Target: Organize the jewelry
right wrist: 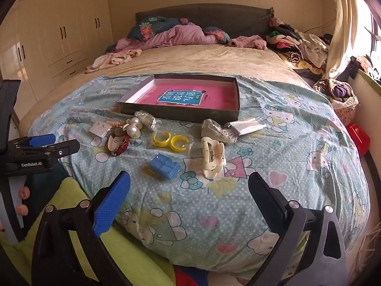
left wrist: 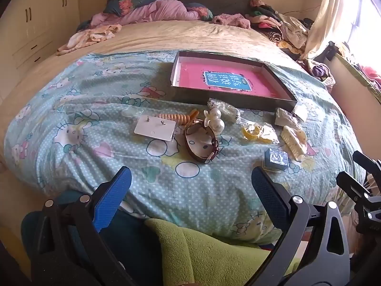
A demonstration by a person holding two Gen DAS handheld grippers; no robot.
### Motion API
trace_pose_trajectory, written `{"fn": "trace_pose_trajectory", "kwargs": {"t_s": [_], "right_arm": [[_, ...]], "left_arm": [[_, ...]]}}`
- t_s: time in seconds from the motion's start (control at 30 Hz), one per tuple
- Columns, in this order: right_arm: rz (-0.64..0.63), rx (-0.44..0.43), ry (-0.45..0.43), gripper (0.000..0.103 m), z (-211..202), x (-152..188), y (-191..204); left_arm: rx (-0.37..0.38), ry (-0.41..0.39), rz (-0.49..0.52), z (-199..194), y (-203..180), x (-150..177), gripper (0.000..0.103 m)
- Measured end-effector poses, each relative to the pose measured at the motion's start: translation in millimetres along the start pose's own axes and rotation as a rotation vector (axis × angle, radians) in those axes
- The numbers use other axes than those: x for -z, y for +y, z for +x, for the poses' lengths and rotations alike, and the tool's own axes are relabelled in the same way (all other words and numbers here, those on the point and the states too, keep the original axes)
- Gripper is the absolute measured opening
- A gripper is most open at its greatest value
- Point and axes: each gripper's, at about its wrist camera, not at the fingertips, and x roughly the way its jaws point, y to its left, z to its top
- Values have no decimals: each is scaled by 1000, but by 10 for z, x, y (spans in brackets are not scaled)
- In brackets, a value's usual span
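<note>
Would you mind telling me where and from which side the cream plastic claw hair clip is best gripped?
The cream plastic claw hair clip lies on its side on the Hello Kitty quilt, long axis pointing away from the right tongs. Probably best to come from above and pinch across its narrow curved body near the middle, avoiding the teeth. The open right tongs are nearest.

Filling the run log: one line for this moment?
left hand-held gripper open | right hand-held gripper open | jewelry on quilt | tray holds none
</note>
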Motion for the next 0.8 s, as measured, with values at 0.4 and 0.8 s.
{"fn": "trace_pose_trajectory", "kwargs": {"t_s": [0.4, 0.8], "right_arm": [[-20, -6, 12, 99, -12, -11, 81], [-26, -10, 11, 99, -35, -13, 119]], "left_arm": [[13, -15, 0, -61, -28, -10, 95], [25, -31, 6, -117, -35, 22, 95]]}}
